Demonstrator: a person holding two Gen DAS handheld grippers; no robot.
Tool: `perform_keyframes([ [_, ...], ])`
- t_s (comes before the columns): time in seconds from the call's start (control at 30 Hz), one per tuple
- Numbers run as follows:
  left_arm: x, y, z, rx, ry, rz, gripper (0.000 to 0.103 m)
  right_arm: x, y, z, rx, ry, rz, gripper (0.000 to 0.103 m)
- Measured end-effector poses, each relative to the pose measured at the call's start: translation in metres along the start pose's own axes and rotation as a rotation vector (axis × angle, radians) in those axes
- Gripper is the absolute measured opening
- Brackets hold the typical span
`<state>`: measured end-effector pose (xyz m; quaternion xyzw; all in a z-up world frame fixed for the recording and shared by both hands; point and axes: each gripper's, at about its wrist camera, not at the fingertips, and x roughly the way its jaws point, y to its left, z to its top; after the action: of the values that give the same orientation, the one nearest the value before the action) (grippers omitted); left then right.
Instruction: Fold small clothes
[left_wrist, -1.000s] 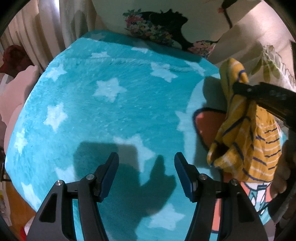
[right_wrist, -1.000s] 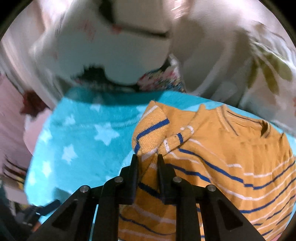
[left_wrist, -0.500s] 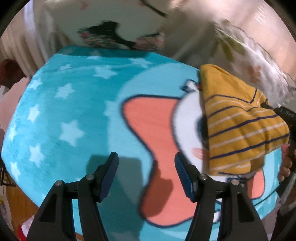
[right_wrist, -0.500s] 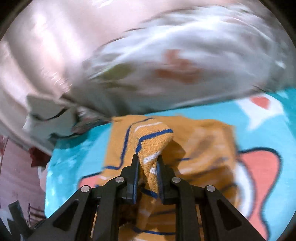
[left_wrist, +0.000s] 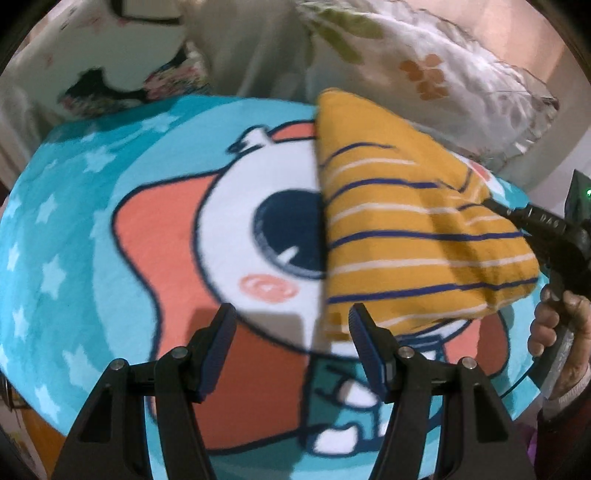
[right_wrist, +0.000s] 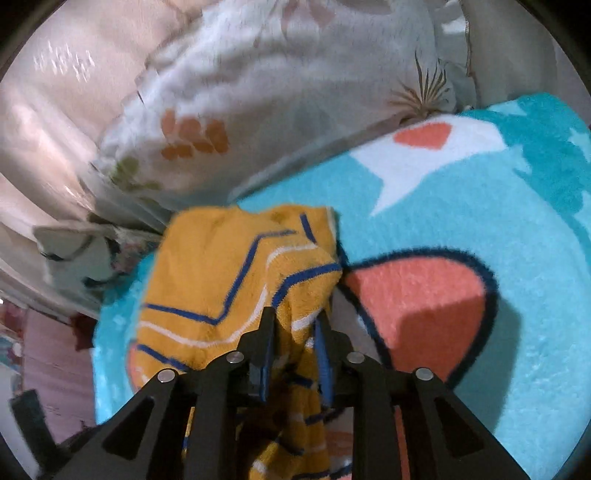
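Right wrist view shows the small mustard-yellow knitted sweater with navy and white stripes bunched directly ahead of the right gripper, whose jaws are pressed together on a fold of the fabric near its edge; the cloth rises from the pinch and drapes forward and to the gripper's left, which suggests the pinched edge is being carried across the body of the garment to make a fold rather than simply lifted away. Left wrist view places the same sweater ahead and to the right of the left gripper, spread out as a wedge with its straight left edge lying over the cartoon face below, while the right gripper's black tip bites its far right corner. The left gripper stands spread and empty, just short of the sweater's near corner, seemingly waiting to pin or smooth that side. Under the garment lies a fluffy turquoise blanket printed with white stars and a coral-and-white cartoon character, serving as the folding surface. Beyond it, ahead of both grippers, sit pale floral-printed pillows. No basket, box or other container is visible in either view, so nothing can be said of contents.
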<state>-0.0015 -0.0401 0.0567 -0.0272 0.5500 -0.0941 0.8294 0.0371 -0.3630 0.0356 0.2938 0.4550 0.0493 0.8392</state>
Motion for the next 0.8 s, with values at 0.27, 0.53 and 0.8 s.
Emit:
perform_keyframes([
  [0.27,0.008,-0.058,0.036,0.105,-0.073,-0.050,0.062,0.024,0.006,0.033,0.051,0.041,0.053,0.051],
  [0.53,0.034,-0.093,0.025,0.211,-0.030,0.066,0.066,0.023,0.030,0.054,-0.110,0.000,-0.033,0.009],
  [0.8,0.035,-0.091,0.020,0.190,-0.012,0.084,0.069,0.013,0.036,0.050,-0.226,-0.014,-0.212,0.010],
])
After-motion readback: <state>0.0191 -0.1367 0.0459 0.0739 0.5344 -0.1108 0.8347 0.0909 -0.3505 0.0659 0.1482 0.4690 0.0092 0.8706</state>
